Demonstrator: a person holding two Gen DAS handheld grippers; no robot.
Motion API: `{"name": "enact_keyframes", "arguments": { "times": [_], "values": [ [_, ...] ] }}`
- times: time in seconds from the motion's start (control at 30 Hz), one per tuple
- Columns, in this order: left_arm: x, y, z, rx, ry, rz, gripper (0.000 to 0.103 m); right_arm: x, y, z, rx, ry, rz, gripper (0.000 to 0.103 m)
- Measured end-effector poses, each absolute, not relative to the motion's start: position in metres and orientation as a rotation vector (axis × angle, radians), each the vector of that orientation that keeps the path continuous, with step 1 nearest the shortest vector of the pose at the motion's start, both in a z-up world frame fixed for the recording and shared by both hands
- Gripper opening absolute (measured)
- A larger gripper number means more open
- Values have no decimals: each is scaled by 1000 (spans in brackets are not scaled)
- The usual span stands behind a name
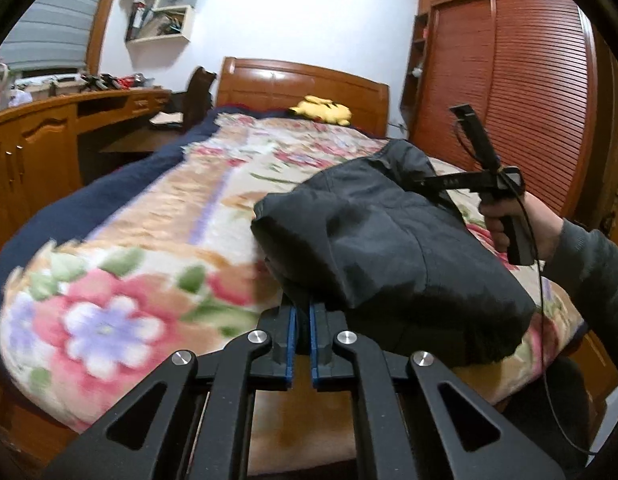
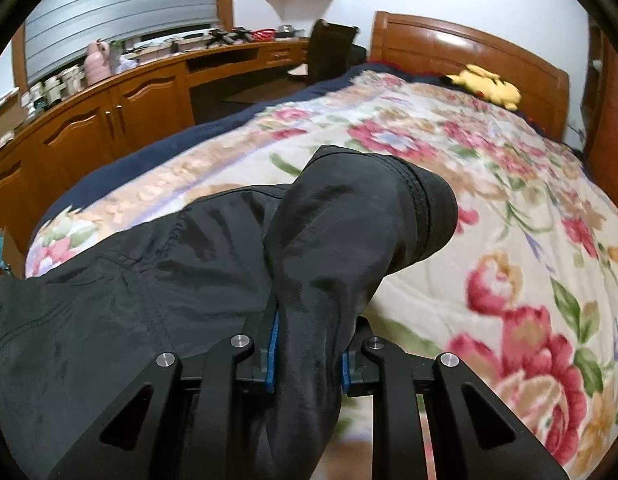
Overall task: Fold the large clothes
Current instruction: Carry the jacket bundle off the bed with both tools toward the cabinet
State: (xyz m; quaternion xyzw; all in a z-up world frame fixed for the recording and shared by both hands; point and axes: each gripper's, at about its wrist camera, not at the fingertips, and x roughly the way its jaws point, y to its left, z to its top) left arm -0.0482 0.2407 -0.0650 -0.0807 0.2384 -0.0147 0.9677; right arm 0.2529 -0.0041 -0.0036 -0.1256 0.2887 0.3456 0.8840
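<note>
Black jacket [image 1: 389,240] bunched on the flowered bed [image 1: 149,248], soft, slick, floppy, light. Left tool [image 1: 302,316] pinching its near edge; right tool [image 2: 309,344] clamping a sleeve near the cuff [image 2: 429,208]. Best gripped at seams and hems.

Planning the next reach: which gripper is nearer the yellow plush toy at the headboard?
Right, marginally. The right gripper and left gripper both grip the black garment, far from the yellow plush toy.

Black jacket [image 1: 389,248], bunched and partly lifted, cuffed sleeve [image 2: 349,232] raised.
</note>
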Motion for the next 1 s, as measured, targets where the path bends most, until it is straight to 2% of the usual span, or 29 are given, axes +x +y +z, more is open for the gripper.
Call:
{"name": "enact_keyframes", "arguments": {
  "times": [0.27, 0.67, 0.9, 1.0],
  "values": [
    [-49, 322, -58, -137, 467, 127, 6, 255, 92, 7, -338, 545, 792, 21],
    [-97, 484, -68, -187, 471, 533, 5, 243, 316, 15, -411, 437, 1003, 20],
    [-108, 507, -86, -201, 521, 607, 5, 246, 382, 2, -407, 433, 1061, 22],
    [-110, 506, -92, -211, 526, 613, 6, 253, 377, -19, -408, 472, 1017, 26]
  ]
}}
